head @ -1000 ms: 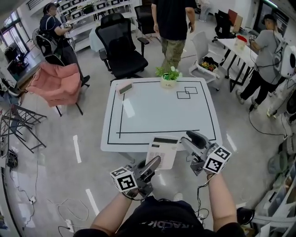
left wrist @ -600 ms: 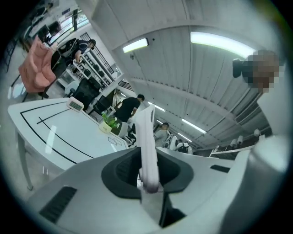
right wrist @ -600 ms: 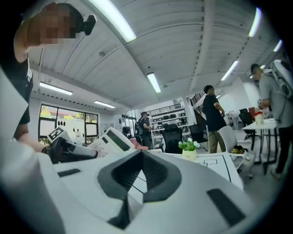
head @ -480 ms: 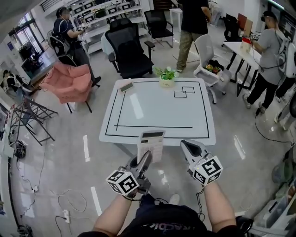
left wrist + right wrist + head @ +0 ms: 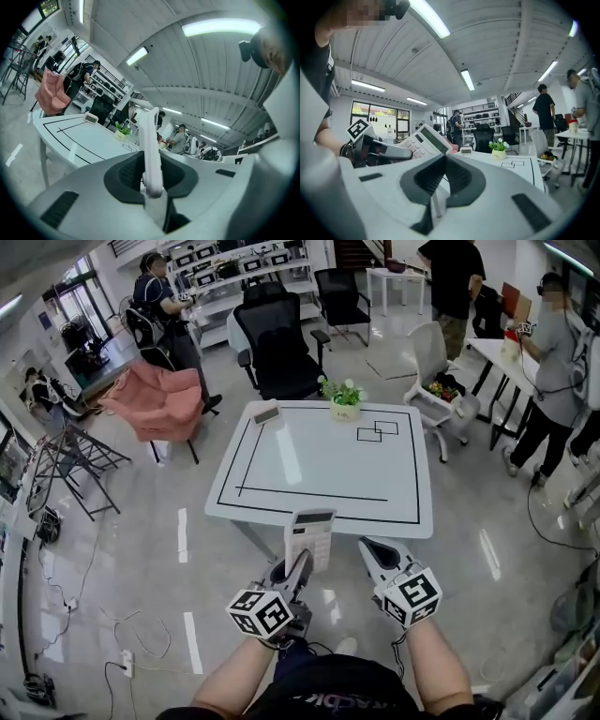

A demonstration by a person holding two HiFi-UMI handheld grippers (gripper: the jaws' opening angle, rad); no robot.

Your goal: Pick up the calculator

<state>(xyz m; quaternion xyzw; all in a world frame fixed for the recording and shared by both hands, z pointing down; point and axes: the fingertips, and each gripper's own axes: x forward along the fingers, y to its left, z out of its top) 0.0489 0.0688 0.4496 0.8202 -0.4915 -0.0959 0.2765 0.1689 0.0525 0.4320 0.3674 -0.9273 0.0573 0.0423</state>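
Observation:
The white calculator point(image 5: 310, 532) hangs in the air just in front of the white table's point(image 5: 328, 507) near edge, its display end toward the table. My left gripper point(image 5: 302, 566) is shut on its near end. In the left gripper view the calculator point(image 5: 148, 140) stands edge-on between the pads. My right gripper point(image 5: 373, 551) is to the right of it, apart, shut and with nothing in it. In the right gripper view the calculator point(image 5: 423, 139) and the left gripper point(image 5: 375, 146) show to the left beyond the closed jaws.
On the table's far edge stand a small potted plant point(image 5: 344, 396) and a small white clock point(image 5: 267, 413). Black lines mark the tabletop. Beyond are a black office chair point(image 5: 277, 348), a pink chair point(image 5: 157, 401), a white chair point(image 5: 436, 381) and several people.
Both grippers have drawn back from the table toward my body. The calculator came along in the left gripper. The right gripper's jaws went from open to shut.

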